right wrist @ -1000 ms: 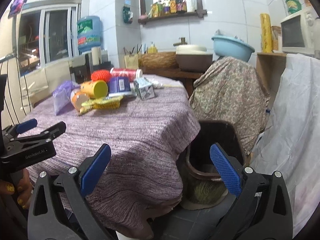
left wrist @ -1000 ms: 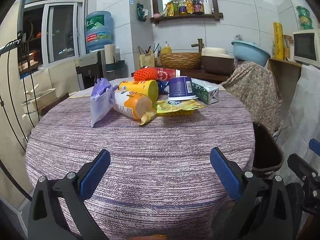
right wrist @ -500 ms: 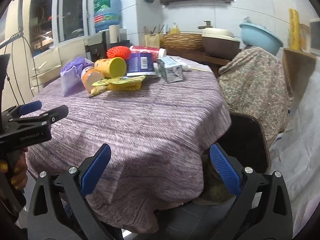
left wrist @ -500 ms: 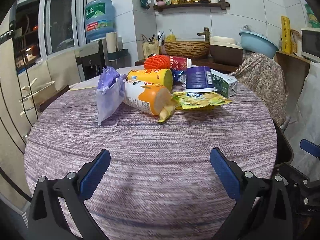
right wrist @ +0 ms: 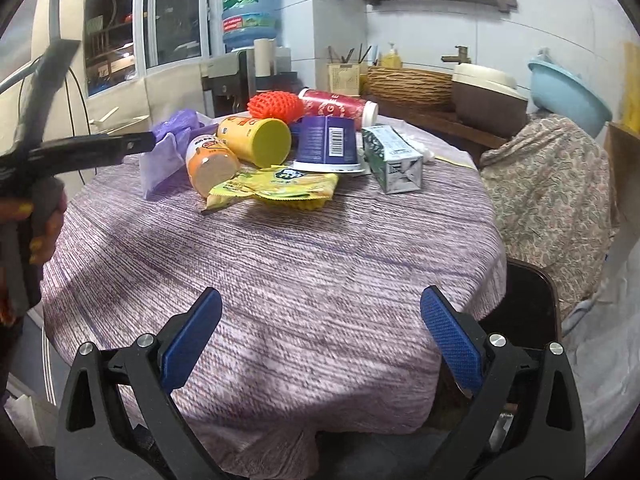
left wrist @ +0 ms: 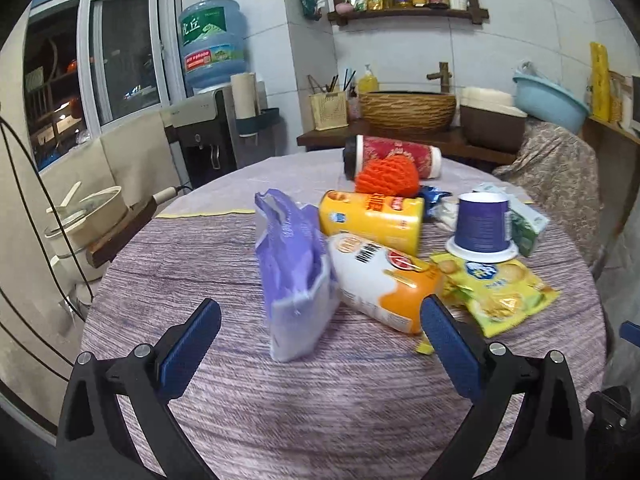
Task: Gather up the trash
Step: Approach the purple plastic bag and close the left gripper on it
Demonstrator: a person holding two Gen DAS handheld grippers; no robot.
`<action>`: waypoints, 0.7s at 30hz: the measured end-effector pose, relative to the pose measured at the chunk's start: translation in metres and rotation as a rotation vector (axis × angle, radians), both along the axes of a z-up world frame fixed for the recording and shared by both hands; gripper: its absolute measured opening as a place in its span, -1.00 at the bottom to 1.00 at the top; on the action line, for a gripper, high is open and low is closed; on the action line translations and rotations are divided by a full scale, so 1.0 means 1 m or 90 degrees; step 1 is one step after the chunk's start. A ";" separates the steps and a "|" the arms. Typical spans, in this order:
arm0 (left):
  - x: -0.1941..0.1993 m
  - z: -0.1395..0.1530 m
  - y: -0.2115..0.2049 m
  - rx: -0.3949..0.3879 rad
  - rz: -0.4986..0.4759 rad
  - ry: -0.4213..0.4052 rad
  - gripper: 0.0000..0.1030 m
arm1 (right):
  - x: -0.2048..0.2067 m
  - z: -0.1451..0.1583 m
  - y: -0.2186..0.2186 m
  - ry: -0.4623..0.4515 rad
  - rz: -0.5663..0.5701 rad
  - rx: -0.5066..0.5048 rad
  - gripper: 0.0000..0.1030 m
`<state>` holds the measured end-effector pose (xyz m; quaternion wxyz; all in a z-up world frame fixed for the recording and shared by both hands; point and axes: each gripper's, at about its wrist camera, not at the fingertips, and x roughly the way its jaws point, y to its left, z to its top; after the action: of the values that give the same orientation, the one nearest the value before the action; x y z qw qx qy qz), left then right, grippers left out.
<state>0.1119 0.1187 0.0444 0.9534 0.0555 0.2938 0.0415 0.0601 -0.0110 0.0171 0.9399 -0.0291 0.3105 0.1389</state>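
Note:
A pile of trash lies on the round purple-clothed table [left wrist: 320,412]: a purple plastic bag [left wrist: 294,280], an orange-and-white can [left wrist: 384,286], a yellow can [left wrist: 372,220], a yellow biscuit wrapper [left wrist: 494,292], an upturned purple cup [left wrist: 480,226], a green carton [right wrist: 394,158], an orange net [left wrist: 386,176] and a red tube [left wrist: 394,156]. My left gripper [left wrist: 318,344] is open, just short of the purple bag, which stands between its fingers. My right gripper [right wrist: 320,338] is open and empty over the table's near edge. The dark bin [right wrist: 530,308] sits below the table's right side.
A cloth-covered chair [right wrist: 552,196] stands right of the table. Behind are a counter with a wicker basket [left wrist: 408,110], a water dispenser [left wrist: 210,80] and a window. A pot rack [left wrist: 88,216] stands at the left. The left gripper and hand [right wrist: 40,184] show at the left of the right wrist view.
Both grippers have moved forward over the table toward the trash pile. The left gripper has closed in on the purple bag. Both stay open.

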 end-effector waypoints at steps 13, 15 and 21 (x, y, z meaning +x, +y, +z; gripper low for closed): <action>0.044 -0.028 0.020 0.012 -0.026 0.089 0.35 | 0.013 0.003 0.016 0.006 0.023 -0.014 0.91; 0.046 -0.033 0.023 0.006 -0.019 0.097 0.21 | 0.013 0.003 0.018 0.008 0.026 -0.014 0.91; 0.047 -0.038 0.026 -0.012 -0.015 0.104 -0.22 | 0.019 0.004 0.018 0.013 0.031 -0.015 0.91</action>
<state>0.1588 0.1445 0.0061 0.9272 0.0529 0.3701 0.0230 0.0792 0.0073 0.0210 0.9325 -0.0466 0.3211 0.1586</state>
